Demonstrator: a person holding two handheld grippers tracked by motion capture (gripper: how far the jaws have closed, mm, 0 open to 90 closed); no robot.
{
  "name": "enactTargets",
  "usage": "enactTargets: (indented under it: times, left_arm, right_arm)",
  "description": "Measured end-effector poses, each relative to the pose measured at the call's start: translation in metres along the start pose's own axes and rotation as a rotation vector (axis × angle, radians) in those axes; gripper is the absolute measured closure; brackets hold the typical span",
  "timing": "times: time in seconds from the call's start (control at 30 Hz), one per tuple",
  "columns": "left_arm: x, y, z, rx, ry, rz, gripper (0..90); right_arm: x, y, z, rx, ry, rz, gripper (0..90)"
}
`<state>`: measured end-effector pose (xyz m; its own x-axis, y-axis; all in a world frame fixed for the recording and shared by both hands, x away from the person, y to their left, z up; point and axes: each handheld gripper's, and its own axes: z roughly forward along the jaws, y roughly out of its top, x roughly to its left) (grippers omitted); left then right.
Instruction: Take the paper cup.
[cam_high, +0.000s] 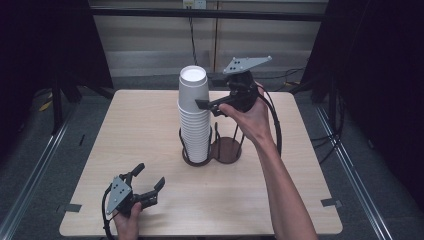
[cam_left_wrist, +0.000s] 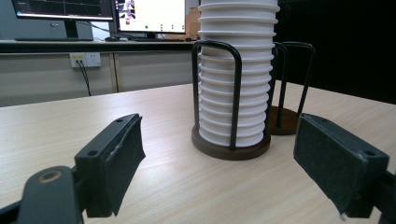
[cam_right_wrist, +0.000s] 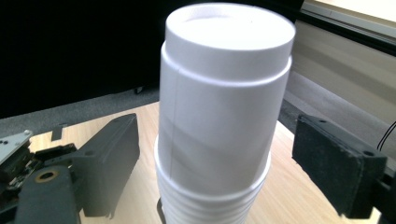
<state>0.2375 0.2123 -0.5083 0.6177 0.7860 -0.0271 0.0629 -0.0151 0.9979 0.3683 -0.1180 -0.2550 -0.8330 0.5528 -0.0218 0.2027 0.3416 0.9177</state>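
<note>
Paper cups, white and stacked upside down, stood as a tall column in one ring of a dark wire holder near the middle of the worktop. The top cup sat noticeably higher than the tightly nested ones below it; its smooth wall showed a thin vertical seam. In the left gripper view the upper part of the stack was cut off by the picture edge, and only ribbed rims showed behind a black wire loop. The holder's second round base, brown, stood bare beside the first.

The right gripper was at the top cup, its jaws open on both sides and not pressing it. The left gripper rested near the front edge of the light wooden worktop, jaws open, with nothing between the felt-like pads.
</note>
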Motion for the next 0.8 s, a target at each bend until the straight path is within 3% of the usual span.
enactTargets:
  times: [0.33,0.67,0.8]
  left_arm:
    - [0.000,0.000,0.000,0.003,0.000,0.005,15.8]
    - [0.001,0.000,-0.001,0.006,-0.003,0.011,15.8]
    - [0.001,0.000,-0.001,0.005,-0.004,0.010,15.8]
  right_arm:
    - [-0.009,0.013,0.007,0.027,-0.011,-0.003,15.1]
    - [-0.006,0.029,0.024,0.084,0.019,-0.032,18.4]
    - [-0.009,0.032,0.026,0.090,0.038,-0.014,18.3]
